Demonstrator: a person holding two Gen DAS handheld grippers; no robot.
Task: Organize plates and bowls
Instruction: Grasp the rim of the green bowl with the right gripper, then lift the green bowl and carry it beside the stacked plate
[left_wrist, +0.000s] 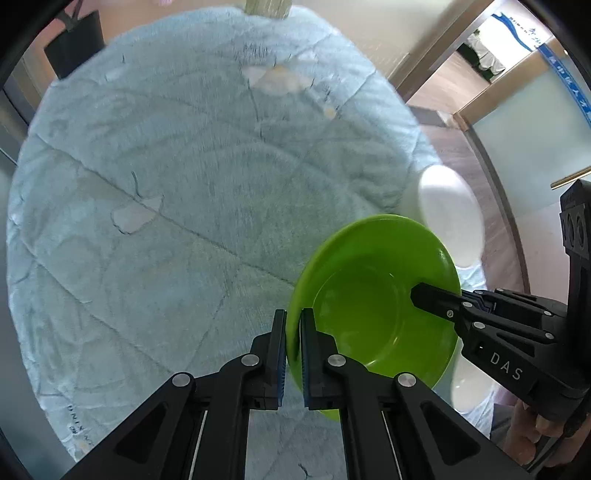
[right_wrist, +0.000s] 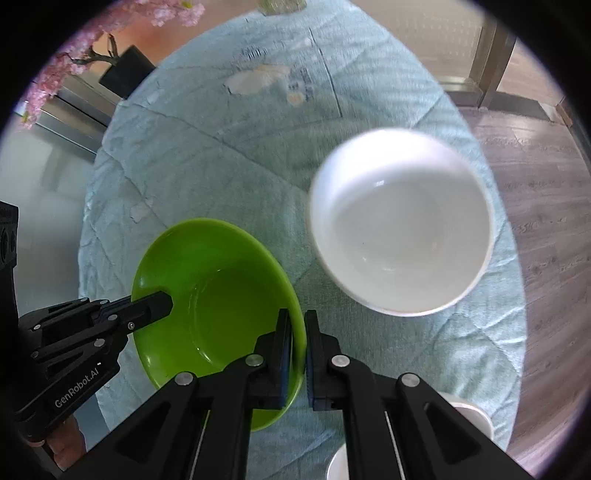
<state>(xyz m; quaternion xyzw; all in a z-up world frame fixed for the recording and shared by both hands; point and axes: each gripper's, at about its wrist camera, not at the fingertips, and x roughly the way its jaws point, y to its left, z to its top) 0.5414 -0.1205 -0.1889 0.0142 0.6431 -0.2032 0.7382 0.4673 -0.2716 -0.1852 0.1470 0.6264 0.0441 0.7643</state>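
Observation:
A green bowl (left_wrist: 369, 280) with a wide rim sits on the pale blue quilted tablecloth (left_wrist: 184, 166), and both grippers pinch it from opposite sides. My left gripper (left_wrist: 293, 321) is shut on its left rim, which stands between the blue pads. My right gripper (left_wrist: 417, 295) reaches over the opposite rim. In the right wrist view the green bowl (right_wrist: 221, 266) has its right rim clamped in my right gripper (right_wrist: 298, 321), and my left gripper (right_wrist: 166, 301) grips the far side. A white bowl (right_wrist: 402, 229) stands upright just right of it, apart from both grippers.
The white bowl (left_wrist: 447, 210) is near the round table's right edge. More white dishes (right_wrist: 472, 413) lie at the near right, partly hidden by the gripper. A black planter (right_wrist: 125, 70) with pink blossoms stands beyond the table. Wooden floor (right_wrist: 546, 221) is to the right.

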